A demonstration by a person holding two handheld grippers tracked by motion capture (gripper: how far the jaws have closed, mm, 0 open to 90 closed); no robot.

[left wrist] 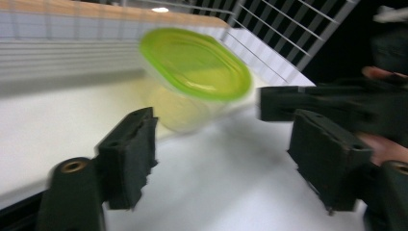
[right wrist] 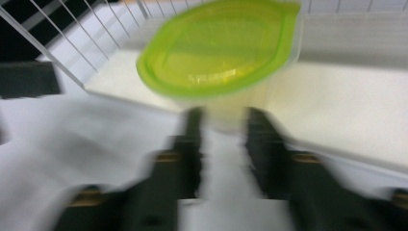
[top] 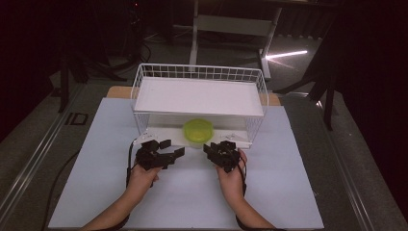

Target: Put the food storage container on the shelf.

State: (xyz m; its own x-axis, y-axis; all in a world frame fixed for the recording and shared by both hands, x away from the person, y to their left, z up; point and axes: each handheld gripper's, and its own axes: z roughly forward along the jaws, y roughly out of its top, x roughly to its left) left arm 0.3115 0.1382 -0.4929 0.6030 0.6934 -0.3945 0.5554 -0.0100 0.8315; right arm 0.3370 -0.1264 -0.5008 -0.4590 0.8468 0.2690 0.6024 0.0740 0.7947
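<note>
A dim room lies around a pale counter that fills the lower middle of the high view, with dark floor and a white desk frame in the upper part of the frame. At the centre stands a white wire basket rack with a flat white shelf on top and an open space beneath.

Under that shelf, at the front edge of the rack's lower board, sits a clear tub with a green lid, just above the middle of the frame.

The left tongs sit lower left of the tub, near it but not touching. In the left gripper view the jaws stand wide apart with nothing between them, and the tub shows in the upper middle, beyond the jaws.

The right tongs sit lower right of the tub, just beside it. In the right gripper view, badly blurred, the jaws are parted by a narrow gap and hold nothing; the tub is right above their tips, and I cannot tell whether they touch it.
</note>
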